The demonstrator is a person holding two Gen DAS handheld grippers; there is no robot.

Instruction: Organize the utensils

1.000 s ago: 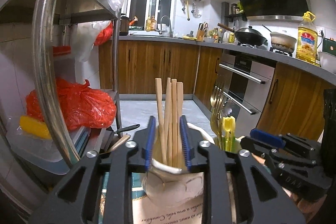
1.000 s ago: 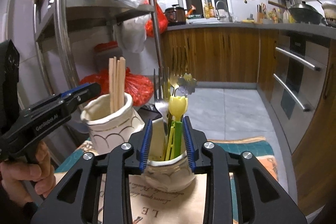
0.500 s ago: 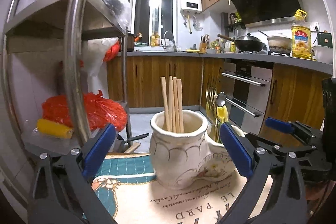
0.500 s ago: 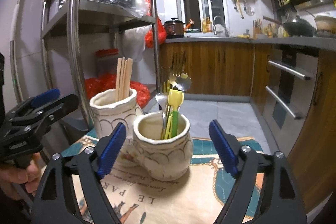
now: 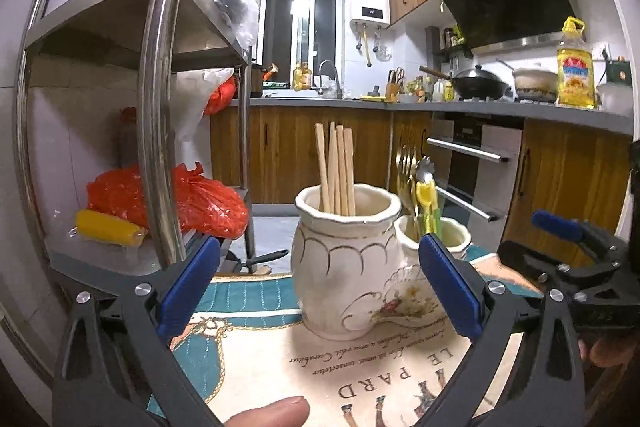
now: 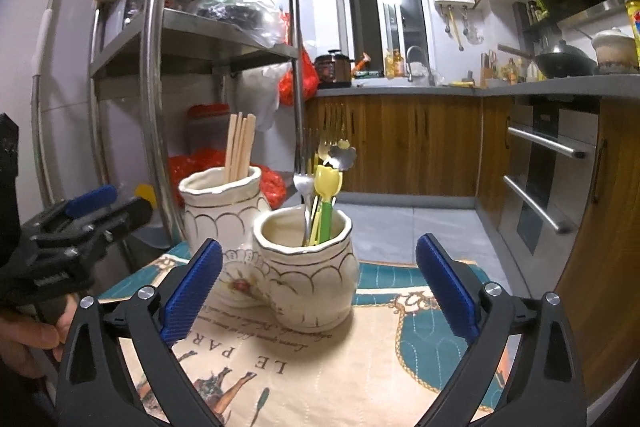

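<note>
Two white pots sit touching, side by side, on the printed mat (image 6: 360, 355) that covers the tabletop. The tall pot (image 5: 340, 267) holds a bundle of wooden chopsticks (image 5: 336, 167), upright and leaning slightly. The short pot (image 6: 308, 275) holds the rest: a steel fork (image 6: 302, 183), a yellow tulip-topped utensil (image 6: 328, 183) on a green stem, and a flower-shaped silver head (image 6: 342, 157) above it (more gold handles show behind, too blurred to sort out).

Left gripper (image 5: 316, 291) is spread wide, blue fingers (image 5: 188, 291) well apart on either side of the tall pot, gripping nothing. They sit on the near side of the pot, not touching it. A fingertip (image 5: 272, 411) pokes in at the bottom edge of the left wrist view.

Right gripper (image 6: 320, 291) is likewise wide open, blue fingers (image 6: 448, 291) flanking the short pot from the near side, empty and clear of its walls. In that view the left gripper shows off at the left edge, held in a hand (image 6: 28, 339).

Behind the pots stands a steel rack (image 5: 160, 107) with a red bag (image 5: 168, 203) on its lower shelf and something yellow (image 5: 108, 233) wrapped beside it. Wooden cabinets (image 6: 400, 147) run along the back, an oven (image 6: 548, 179) at right, and a wok (image 5: 480, 87) and an oil bottle (image 5: 574, 67) on the far counter.
</note>
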